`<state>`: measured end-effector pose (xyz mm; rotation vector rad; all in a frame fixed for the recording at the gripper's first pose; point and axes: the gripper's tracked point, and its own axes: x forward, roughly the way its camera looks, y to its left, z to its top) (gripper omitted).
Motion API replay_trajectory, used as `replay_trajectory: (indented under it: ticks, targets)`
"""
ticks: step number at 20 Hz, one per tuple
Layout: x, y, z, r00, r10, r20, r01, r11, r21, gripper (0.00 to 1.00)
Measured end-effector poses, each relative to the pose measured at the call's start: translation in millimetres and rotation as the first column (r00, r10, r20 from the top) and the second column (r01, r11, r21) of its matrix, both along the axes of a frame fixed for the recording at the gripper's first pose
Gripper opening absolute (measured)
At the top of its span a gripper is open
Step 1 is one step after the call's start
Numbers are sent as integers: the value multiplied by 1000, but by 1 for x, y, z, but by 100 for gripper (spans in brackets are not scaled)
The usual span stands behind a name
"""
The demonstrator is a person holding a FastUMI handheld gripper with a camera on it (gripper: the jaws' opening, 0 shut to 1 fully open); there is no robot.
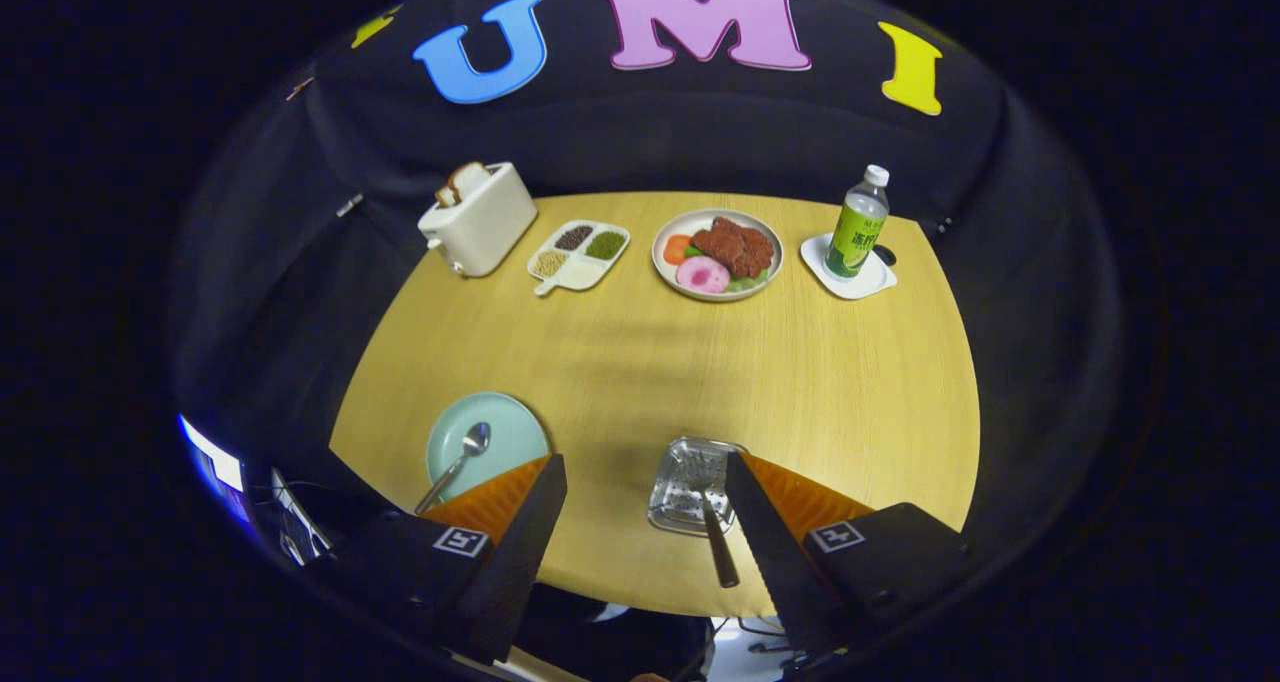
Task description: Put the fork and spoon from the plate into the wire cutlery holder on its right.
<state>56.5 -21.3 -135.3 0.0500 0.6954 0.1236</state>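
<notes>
A pale teal plate point(505, 430) lies on the wooden table just ahead of my left finger, which covers its near edge. A metal spoon point(461, 461) rests on it, bowl pointing away and handle running toward me. The wire cutlery holder point(680, 492) sits to the plate's right, close against my right finger. A fork point(716, 542) lies in it, its handle sticking out over the near rim. My gripper point(645, 462) hangs well above the table, open, with only bare tabletop between the fingers.
Along the table's far side stand a white toaster point(480, 220) holding bread, a divided dish of grains point(580, 253), a plate of food point(717, 253) and a green bottle point(858, 224) on a white coaster point(872, 280). The table's near edge point(640, 602) curves below the holder.
</notes>
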Motion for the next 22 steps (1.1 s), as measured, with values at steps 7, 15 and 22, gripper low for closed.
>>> replay_trajectory:
  ticks: [7,15,22]
  targets:
    - [-5,71,-17,993,-70,96,60,992,109,99]
    - [-5,174,-99,997,38,-61,-30,990,139,100]
    - [1,223,-167,970,99,-220,-81,993,89,99]
